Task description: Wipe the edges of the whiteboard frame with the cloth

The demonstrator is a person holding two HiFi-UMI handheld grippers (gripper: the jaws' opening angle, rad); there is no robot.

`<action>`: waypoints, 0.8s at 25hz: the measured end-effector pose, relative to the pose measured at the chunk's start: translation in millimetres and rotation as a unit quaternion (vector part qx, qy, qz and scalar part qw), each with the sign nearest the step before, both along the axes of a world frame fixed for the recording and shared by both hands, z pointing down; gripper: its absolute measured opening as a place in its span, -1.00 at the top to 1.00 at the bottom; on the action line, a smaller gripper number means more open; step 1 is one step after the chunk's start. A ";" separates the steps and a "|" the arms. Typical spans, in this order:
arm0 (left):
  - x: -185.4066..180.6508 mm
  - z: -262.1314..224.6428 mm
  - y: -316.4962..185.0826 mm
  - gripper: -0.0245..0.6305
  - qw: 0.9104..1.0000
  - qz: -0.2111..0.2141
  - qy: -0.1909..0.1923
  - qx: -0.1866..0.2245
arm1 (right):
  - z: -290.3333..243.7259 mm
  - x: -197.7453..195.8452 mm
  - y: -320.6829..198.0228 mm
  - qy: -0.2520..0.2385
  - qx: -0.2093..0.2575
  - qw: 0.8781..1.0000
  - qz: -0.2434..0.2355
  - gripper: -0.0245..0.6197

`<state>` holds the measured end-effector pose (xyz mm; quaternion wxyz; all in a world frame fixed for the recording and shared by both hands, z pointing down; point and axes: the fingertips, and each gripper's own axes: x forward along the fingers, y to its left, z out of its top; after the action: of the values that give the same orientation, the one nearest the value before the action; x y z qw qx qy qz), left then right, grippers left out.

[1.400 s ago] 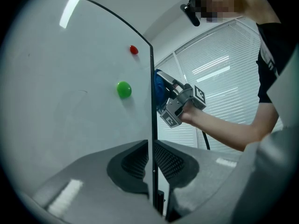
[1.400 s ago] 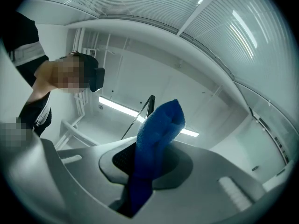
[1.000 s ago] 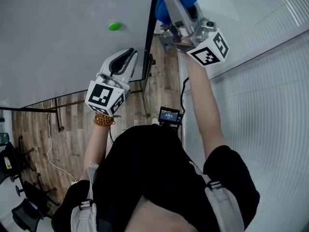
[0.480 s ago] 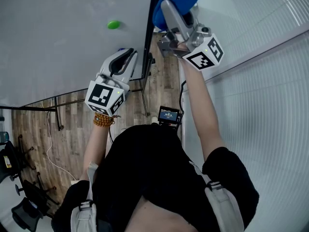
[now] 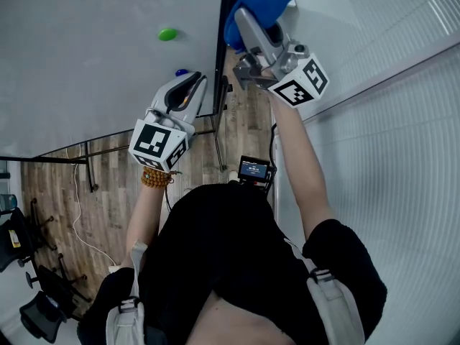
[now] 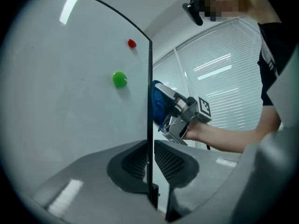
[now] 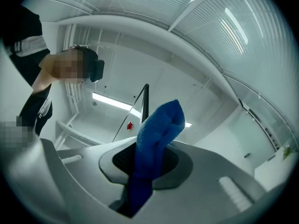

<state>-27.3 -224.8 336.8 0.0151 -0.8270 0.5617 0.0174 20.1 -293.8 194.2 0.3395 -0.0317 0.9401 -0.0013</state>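
- The right hand-held gripper (image 5: 243, 19) is clamped on a blue cloth (image 5: 253, 7). The cloth bunches up out of the jaws and sits against the outer side of the dark frame (image 5: 223, 49), high on the whiteboard's (image 5: 93, 70) right edge.
- The left hand-held gripper (image 5: 192, 83) sits lower on that same edge. Its jaws are drawn in on the thin frame that runs between them, so it looks to be pinching the board steady.
- The cloth is caught by one fold only. A hard drag along the frame could tug it free and drop it to the floor (image 5: 108, 192).
- Both tools share one edge. A wipe running downward would meet the left one, and the strip under its jaws stays unwiped unless it shifts.
- A sideways push from the wipe could work the left grip off that narrow edge and let the board swing.
- If the cloth strays onto the face, it could knock the green magnet (image 5: 167, 34).
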 end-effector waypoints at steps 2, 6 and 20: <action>-1.9 8.1 0.6 0.48 1.000 -0.001 -0.001 -0.003 | 12.4 -2.2 0.1 0.003 -0.005 1.000 0.001 0.66; -1.4 6.3 -0.5 0.48 1.000 -0.001 0.001 -0.008 | 18.3 -3.8 -1.2 0.012 -0.011 1.000 0.006 0.67; -3.2 -1.0 -3.9 0.48 1.000 -0.003 0.008 -0.021 | 33.6 -7.4 -7.9 0.028 -0.041 0.999 0.011 0.67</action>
<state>-30.6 -228.6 335.8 -0.0066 -0.8256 0.5641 0.0118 12.7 -301.7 227.8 0.3112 -0.0557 0.9480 -0.0355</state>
